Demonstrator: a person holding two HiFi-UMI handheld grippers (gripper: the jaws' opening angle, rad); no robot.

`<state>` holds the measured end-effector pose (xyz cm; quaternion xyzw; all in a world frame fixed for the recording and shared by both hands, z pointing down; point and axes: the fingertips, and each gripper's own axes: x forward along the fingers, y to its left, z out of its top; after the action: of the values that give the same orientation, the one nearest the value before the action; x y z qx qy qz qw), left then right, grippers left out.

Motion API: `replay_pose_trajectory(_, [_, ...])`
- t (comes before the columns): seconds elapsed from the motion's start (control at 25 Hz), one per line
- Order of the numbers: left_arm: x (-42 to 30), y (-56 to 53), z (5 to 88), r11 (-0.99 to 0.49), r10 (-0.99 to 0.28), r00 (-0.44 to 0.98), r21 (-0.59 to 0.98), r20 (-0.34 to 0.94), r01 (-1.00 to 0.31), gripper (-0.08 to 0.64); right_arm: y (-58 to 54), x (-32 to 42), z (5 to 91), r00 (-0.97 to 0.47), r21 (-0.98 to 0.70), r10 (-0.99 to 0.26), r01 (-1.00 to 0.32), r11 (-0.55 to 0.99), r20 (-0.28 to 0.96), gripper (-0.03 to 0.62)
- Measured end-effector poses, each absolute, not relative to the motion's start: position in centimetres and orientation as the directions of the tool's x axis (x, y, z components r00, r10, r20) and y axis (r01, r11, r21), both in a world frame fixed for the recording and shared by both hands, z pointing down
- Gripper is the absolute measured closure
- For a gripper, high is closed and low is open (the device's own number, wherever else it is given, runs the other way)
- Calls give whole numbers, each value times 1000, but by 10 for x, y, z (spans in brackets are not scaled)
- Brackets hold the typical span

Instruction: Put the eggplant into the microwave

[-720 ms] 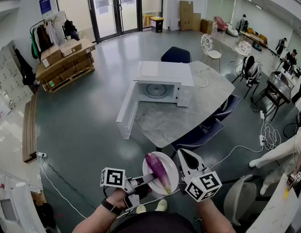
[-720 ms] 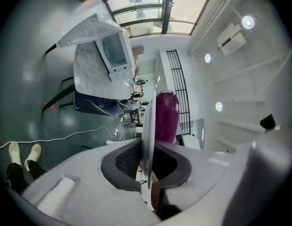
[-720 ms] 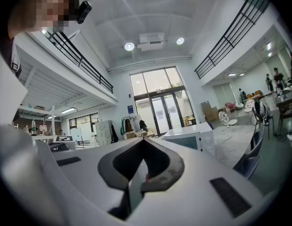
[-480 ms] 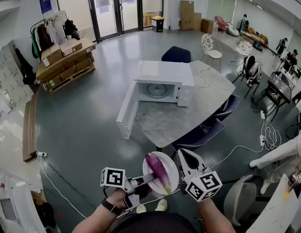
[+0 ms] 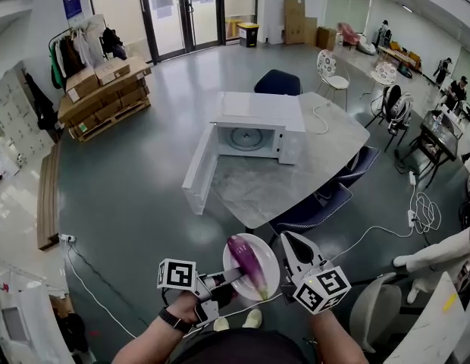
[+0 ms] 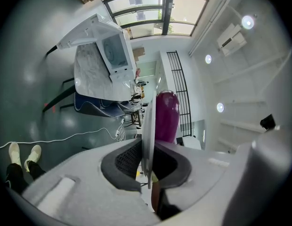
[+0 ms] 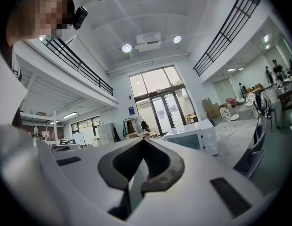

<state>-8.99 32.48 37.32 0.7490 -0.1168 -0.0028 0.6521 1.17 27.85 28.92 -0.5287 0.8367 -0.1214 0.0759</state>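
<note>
A purple eggplant (image 5: 246, 262) lies on a white plate (image 5: 270, 280) low in the head view. My left gripper (image 5: 230, 280) is shut on the plate's near-left rim. In the left gripper view the plate (image 6: 148, 126) stands edge-on between the jaws, with the eggplant (image 6: 167, 114) to its right. My right gripper (image 5: 287, 242) sits just right of the plate with its tips together (image 7: 143, 141); a white sliver shows through the gap behind them. The white microwave (image 5: 254, 127) stands on the table (image 5: 303, 177) ahead, its door (image 5: 198, 171) swung open to the left and its cavity empty.
Dark blue chairs (image 5: 314, 207) are tucked at the table's near right edge, and another (image 5: 277, 83) stands behind it. A white cable (image 5: 91, 279) crosses the grey floor at left. Stacked boxes on a pallet (image 5: 102, 89) stand far left. People and furniture (image 5: 436, 139) fill the right side.
</note>
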Motion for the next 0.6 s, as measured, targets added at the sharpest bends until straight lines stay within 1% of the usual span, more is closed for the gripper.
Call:
replay_pose_trajectory(0.28, [-85, 315, 375, -122, -212, 964, 975, 159, -188, 525, 281, 24, 287, -431, -291, -902, -860, 420, -29, 591])
replay_pose_trajectory(0.6, [-70, 299, 378, -116, -267, 949, 972, 167, -204, 525, 278, 43, 283, -449, -258, -893, -859, 442, -34, 591])
